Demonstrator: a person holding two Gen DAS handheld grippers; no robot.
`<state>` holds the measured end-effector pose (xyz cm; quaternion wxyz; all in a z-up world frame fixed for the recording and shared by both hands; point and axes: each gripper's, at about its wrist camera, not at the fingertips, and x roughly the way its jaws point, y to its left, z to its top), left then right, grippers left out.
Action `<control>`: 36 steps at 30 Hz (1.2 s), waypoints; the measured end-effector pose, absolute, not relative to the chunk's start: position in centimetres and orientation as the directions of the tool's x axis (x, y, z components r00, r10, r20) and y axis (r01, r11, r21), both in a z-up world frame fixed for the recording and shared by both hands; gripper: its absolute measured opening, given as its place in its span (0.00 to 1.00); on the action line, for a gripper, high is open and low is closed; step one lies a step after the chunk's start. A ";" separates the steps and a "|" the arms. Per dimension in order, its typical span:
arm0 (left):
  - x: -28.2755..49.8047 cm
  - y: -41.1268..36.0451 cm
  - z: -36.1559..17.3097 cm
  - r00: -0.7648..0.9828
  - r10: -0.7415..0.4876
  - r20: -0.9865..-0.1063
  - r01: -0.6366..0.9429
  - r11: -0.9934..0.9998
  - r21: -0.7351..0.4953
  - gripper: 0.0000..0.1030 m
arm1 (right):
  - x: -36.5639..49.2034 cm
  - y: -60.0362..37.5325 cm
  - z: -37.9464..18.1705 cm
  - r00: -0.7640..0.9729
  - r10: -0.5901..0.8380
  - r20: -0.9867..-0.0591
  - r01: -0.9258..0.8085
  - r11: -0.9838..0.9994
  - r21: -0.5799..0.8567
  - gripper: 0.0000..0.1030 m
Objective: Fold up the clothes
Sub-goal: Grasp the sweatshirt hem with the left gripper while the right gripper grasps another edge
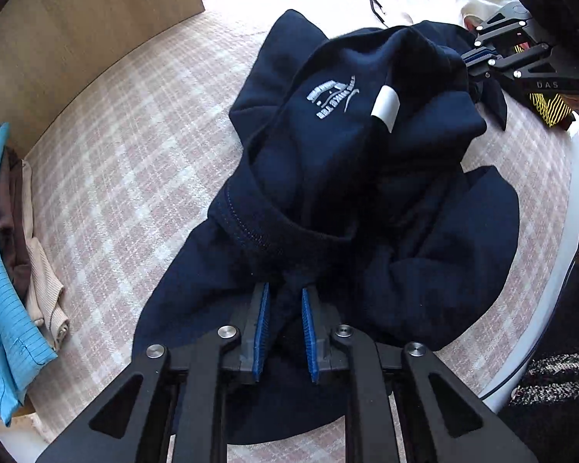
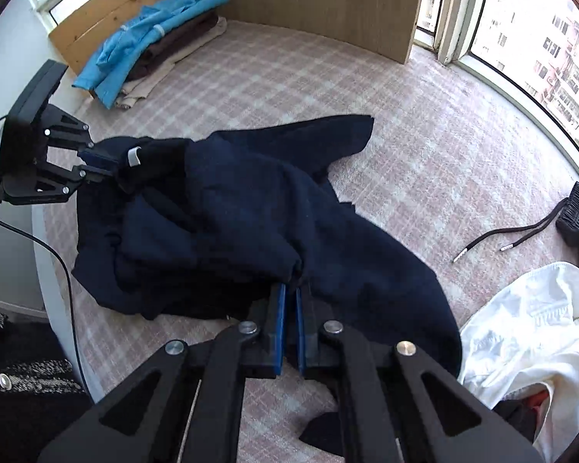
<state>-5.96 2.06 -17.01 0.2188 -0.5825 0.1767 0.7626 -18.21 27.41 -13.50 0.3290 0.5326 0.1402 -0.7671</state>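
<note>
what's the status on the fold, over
Left gripper and right gripper both shut on navy top. Top bunched, not yet folded. White garment close at right.

looks like a home bedroom to me, I'm on a bed with a pink plaid sheet (image 2: 424, 146), wooden headboard (image 2: 308, 0), folded clothes stack (image 2: 150, 50), big window (image 2: 540, 38) facing apartment blocks (image 2: 571, 69), loose laundry (image 2: 529, 332) around
</note>
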 end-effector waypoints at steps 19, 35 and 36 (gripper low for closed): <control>-14.9 -3.7 -16.9 -0.264 0.034 -0.964 -0.453 -0.886 0.093 0.56 | -27.1 26.6 -16.4 -0.190 -0.257 -0.948 0.686 -0.725 0.059 0.53; -16.6 -4.2 -19.7 -0.150 0.084 -0.985 -0.417 -0.909 -0.014 0.53 | -30.3 27.7 -18.5 0.005 -0.356 -0.934 0.652 -0.707 0.273 0.53; -16.5 -4.2 -19.7 -0.148 0.084 -0.985 -0.417 -0.909 -0.014 0.53 | -30.5 27.9 -18.5 0.018 -0.365 -0.931 0.645 -0.707 0.290 0.52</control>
